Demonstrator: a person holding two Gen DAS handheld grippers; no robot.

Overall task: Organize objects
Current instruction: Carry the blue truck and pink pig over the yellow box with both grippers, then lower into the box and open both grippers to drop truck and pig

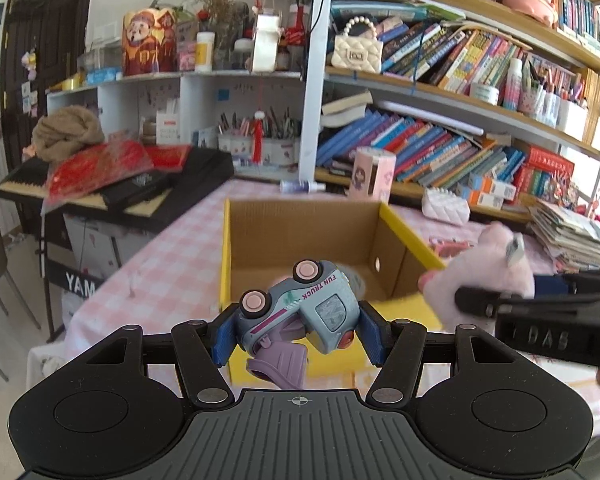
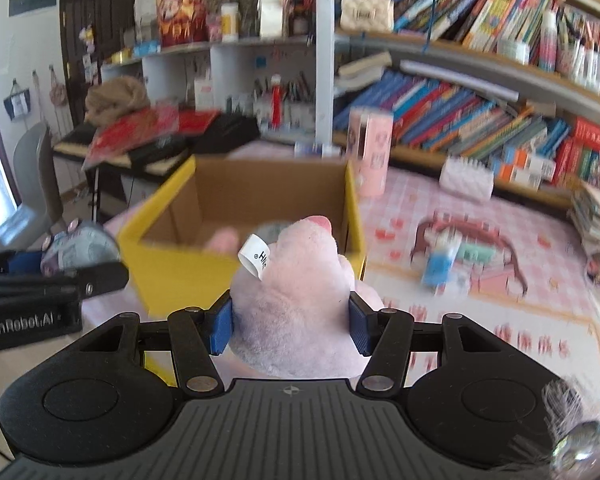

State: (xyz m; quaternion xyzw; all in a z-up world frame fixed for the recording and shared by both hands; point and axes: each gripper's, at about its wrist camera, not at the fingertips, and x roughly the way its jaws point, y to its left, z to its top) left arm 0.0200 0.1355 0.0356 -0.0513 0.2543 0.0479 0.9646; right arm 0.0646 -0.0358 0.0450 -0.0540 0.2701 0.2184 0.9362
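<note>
Waiting just ahead on the bench: yellow-rimmed cardboard box point(image 1: 404, 228). Right gripper point(image 2: 291, 322), jaws half-spread, squeezing pink plush toy point(image 2: 296, 300): soft, light, forgiving anywhere. Left gripper point(image 1: 296, 334), likewise clamped across 1 toy truck point(image 1: 304, 312), tipped wheels-up; rigid, slick plastic, probably best held mid-body.

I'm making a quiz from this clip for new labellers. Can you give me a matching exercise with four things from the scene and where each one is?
Things:
1. toy truck
2. plush toy
3. box
4. handbag

Places:
A. on a bookshelf
B. clamped in the right gripper
C. on the checked tablecloth, open at the top
D. clamped in the left gripper, wheels turned upward

Pairs: 1-D, 2-B, 3-C, 4-A
</note>
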